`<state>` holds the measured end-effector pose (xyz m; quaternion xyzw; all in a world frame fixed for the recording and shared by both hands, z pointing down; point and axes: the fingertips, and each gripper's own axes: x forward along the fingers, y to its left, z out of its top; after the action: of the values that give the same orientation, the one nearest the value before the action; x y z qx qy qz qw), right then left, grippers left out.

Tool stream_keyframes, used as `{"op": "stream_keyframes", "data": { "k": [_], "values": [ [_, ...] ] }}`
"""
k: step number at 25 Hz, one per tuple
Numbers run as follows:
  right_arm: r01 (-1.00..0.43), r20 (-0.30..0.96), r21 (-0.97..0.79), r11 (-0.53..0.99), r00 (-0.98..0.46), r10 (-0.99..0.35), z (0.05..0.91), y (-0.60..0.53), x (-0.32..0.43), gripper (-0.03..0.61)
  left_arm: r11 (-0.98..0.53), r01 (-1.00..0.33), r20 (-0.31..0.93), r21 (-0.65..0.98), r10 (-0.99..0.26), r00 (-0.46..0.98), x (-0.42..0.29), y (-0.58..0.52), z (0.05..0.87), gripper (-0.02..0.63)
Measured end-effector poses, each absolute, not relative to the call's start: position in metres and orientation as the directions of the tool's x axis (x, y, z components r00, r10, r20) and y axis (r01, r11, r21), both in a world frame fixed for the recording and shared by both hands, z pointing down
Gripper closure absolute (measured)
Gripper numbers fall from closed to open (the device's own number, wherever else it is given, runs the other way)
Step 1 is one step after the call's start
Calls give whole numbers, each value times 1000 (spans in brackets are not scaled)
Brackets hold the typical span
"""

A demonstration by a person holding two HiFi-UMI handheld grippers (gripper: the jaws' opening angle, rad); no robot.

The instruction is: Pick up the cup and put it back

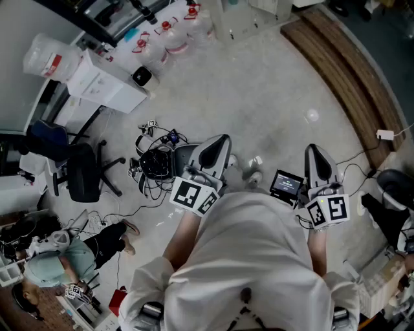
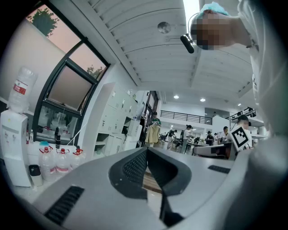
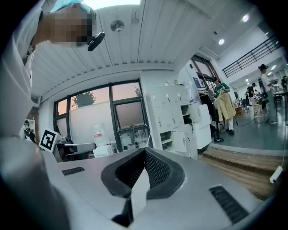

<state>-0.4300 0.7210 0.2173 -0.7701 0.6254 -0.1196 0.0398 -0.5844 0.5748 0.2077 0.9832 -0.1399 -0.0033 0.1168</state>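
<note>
Jaws on left tool (image 2: pixel 146 150) and right tool (image 3: pixel 145 150) sit pressed together, both empty.

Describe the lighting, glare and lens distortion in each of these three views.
Head view: flat, fairly dim indoor light on the floor, with no hard shadows. Left gripper view: heavy fisheye bending and black corners, and the ceiling lamp is blown out to white. Right gripper view: the same fisheye and dark corners, and the window shows a pink sky.
</note>
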Motion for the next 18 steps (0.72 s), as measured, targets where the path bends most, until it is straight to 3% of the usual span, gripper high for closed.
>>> {"op": "stream_keyframes", "data": {
  "k": [18],
  "values": [
    [-947,143,-239,-215,185,-972,212,696,-446,554,-941,-242,51,239,-237,970,-589,561,207,604]
  ]
}}
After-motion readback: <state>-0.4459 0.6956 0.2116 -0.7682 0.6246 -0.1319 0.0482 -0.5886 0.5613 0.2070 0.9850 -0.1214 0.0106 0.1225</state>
